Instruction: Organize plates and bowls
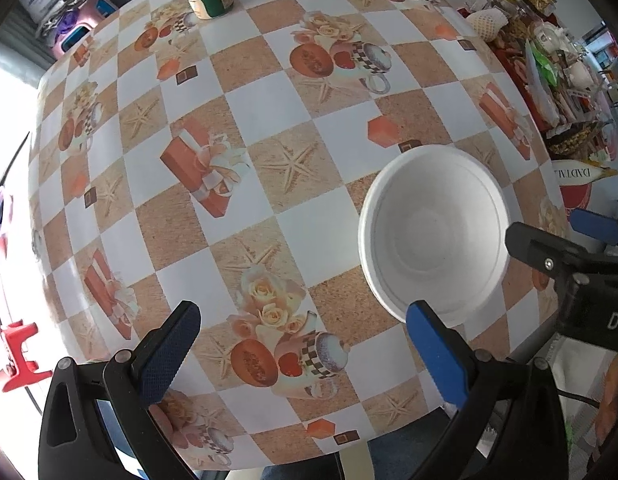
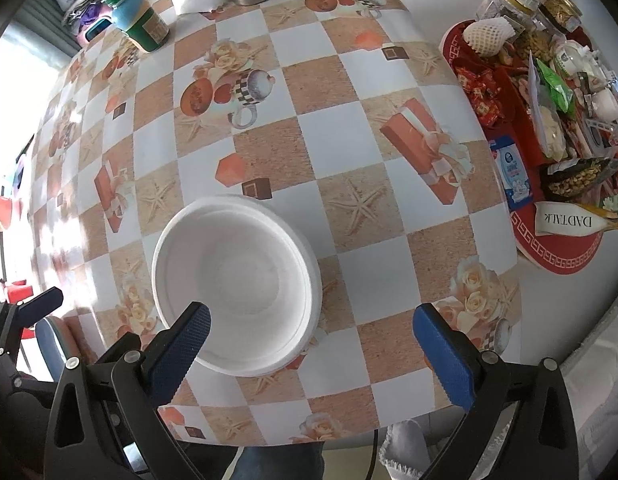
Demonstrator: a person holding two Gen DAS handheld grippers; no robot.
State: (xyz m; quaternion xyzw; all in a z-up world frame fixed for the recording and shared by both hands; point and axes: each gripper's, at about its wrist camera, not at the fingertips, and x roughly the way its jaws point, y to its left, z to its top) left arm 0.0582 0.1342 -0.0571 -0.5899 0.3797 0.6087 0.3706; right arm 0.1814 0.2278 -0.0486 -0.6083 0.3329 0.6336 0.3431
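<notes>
The bowl is white, round and deep, with a flat bottom and a stepped rim; a second rim edge shows just behind its far side, so it may be nested in another, though that cannot be told for sure. It stands upright on the near part of the worktop, which is covered in a checked cloth printed with starfish, roses, cups and gift boxes.

In the left wrist view the same bowl lies to the right, between the two claws. The left claw hangs over the cloth with its jaws spread wide and nothing between them; its right finger crosses the bowl's near rim in the picture, and contact cannot be judged. The right claw is also spread wide and holds nothing. Its left fingertip overlaps the bowl's near edge in view, while the right one is over bare cloth.
</notes>
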